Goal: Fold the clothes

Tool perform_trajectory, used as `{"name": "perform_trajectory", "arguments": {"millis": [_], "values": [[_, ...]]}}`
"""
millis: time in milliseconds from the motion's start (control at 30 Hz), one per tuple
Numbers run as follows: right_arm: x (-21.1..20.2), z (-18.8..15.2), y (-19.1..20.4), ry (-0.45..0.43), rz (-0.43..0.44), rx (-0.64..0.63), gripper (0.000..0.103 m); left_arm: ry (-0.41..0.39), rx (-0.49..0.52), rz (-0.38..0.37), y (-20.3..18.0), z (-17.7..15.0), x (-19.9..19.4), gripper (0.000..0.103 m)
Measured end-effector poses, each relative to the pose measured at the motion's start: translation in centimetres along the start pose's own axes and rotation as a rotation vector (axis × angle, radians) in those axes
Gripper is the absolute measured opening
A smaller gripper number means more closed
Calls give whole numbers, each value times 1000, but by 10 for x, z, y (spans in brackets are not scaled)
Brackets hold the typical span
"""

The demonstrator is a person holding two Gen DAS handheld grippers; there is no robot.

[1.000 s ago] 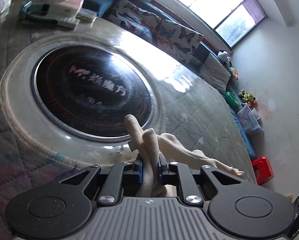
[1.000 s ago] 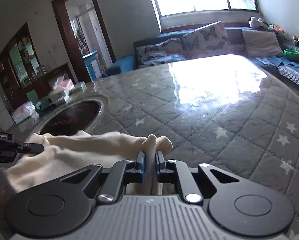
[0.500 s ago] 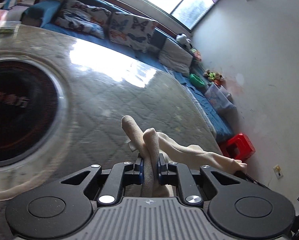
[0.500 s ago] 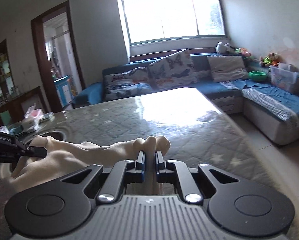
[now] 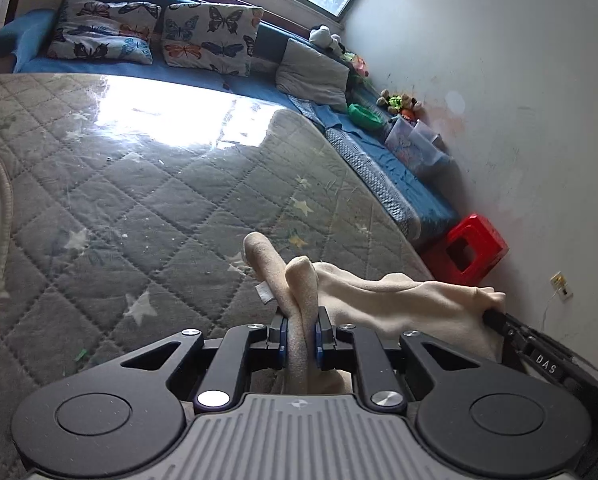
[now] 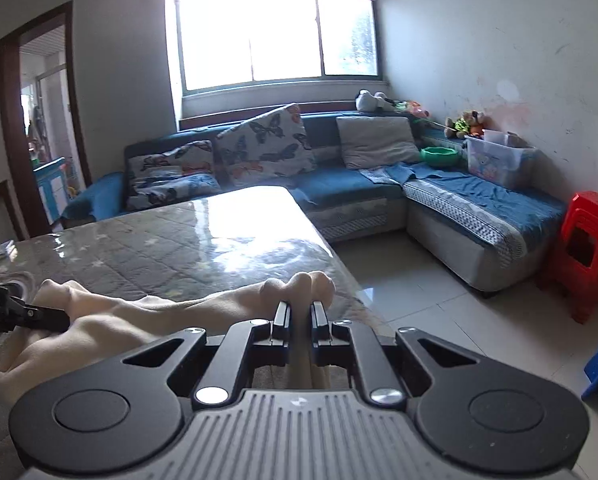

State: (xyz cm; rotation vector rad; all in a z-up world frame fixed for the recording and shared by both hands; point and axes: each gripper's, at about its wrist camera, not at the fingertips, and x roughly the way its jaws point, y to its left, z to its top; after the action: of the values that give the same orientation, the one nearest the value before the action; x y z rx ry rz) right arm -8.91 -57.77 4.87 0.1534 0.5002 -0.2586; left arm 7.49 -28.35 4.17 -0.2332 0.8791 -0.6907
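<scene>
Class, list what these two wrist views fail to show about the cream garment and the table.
- cream garment: its type and lower part, hidden behind the left gripper body, left view.
- Same garment, cut by the right view's left edge.
- table: near edge hidden behind the right gripper.

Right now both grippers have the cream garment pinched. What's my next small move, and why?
Probably lower both together to lay it on the quilted table. The left gripper and right gripper each clamp the cream garment, stretched between them.

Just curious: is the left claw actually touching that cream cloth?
Touching. Left wrist view shows the left claw pinching a bunched fold of the cream cloth.
</scene>
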Motion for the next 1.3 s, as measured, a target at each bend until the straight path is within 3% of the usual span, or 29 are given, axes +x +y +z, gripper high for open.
{"name": "perform_trajectory", "arguments": {"millis": [367, 533, 633, 933, 1300], "values": [[26, -14, -10, 69, -46, 16, 12, 36, 43, 78, 4, -1, 13, 21], [9, -13, -3, 29, -45, -8, 13, 1, 110, 131, -2, -4, 3, 33], [-4, -16, 4, 31, 2, -20, 27, -23, 123, 117, -4, -5, -10, 34], [-37, -46, 35, 47, 91, -90, 36, -55, 249, -22, -32, -33, -47, 32], [-38, -72, 42, 70, 50, -158, 40, -10, 287, 18, -26, -60, -32, 26]]}}
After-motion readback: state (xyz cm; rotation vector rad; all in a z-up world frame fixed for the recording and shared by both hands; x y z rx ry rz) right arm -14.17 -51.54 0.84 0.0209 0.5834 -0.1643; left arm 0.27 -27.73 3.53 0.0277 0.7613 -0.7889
